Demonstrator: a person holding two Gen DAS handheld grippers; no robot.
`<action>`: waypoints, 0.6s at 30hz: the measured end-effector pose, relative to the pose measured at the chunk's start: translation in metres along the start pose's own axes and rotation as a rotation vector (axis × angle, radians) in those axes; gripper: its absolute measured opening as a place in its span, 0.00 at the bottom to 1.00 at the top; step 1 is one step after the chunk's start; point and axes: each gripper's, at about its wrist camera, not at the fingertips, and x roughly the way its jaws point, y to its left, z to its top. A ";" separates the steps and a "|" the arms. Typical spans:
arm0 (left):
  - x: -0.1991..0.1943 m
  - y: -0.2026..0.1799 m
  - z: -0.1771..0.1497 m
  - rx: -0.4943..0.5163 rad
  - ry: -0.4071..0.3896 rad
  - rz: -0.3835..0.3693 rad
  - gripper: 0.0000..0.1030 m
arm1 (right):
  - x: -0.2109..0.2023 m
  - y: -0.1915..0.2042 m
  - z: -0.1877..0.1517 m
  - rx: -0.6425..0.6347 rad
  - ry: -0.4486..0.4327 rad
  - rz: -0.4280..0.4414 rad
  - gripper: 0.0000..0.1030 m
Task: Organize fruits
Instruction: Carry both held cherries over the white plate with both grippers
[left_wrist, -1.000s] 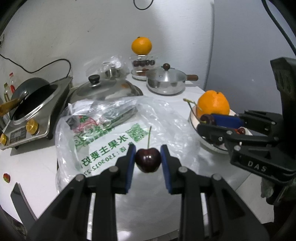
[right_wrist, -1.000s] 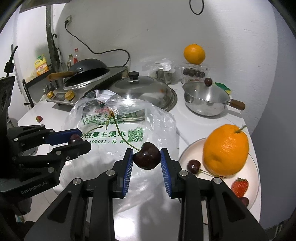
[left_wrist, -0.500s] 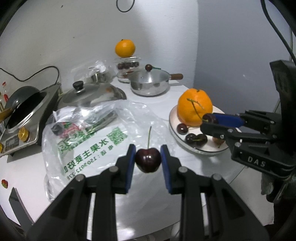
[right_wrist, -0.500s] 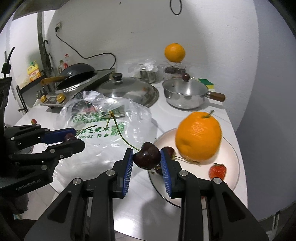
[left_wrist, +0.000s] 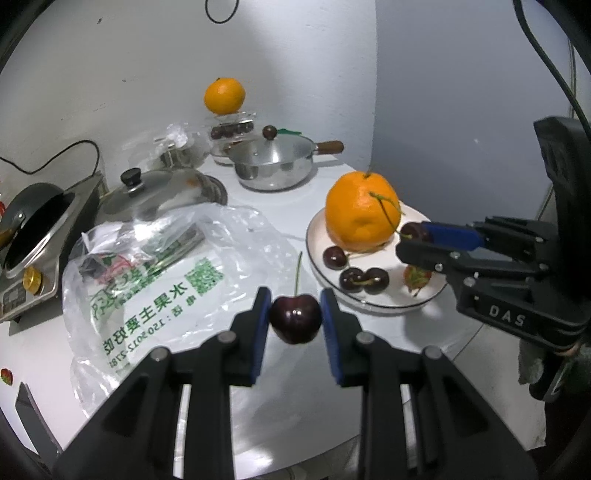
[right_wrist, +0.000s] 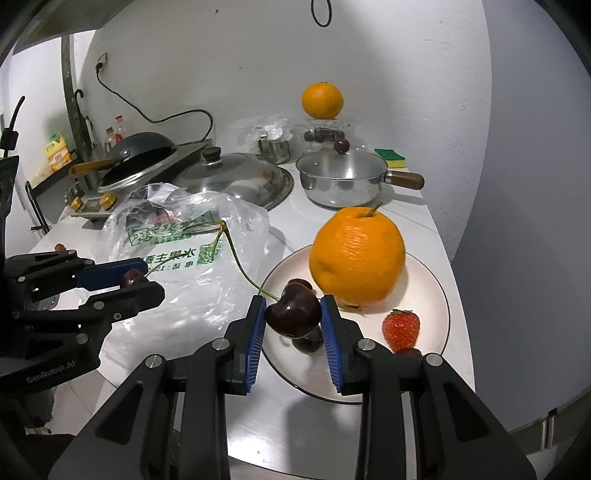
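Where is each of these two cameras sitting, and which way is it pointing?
Left wrist: rides on the left gripper, looking forward and down along its fingers at a cherry and bag; the right gripper shows.
Right wrist: rides on the right gripper, facing the plate; the left gripper shows.
Shared: the plate's orange.

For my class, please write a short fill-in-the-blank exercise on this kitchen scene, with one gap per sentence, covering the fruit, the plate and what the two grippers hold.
1. Each gripper, left gripper and right gripper, is shut on a dark ____.
2. The largest fruit on the white plate is an ____.
3. The one red fruit on the plate is a ____.
4. The steel saucepan has a ____ handle.

Missing words: cherry; orange; strawberry; wooden
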 end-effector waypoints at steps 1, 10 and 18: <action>0.001 -0.002 0.000 0.002 0.002 -0.001 0.27 | 0.000 -0.003 -0.001 0.003 0.001 0.000 0.31; 0.012 -0.020 0.004 0.021 0.017 -0.012 0.27 | -0.002 -0.021 -0.006 0.025 0.007 -0.009 0.31; 0.023 -0.034 0.010 0.042 0.031 -0.023 0.27 | -0.003 -0.038 -0.012 0.049 0.008 -0.014 0.31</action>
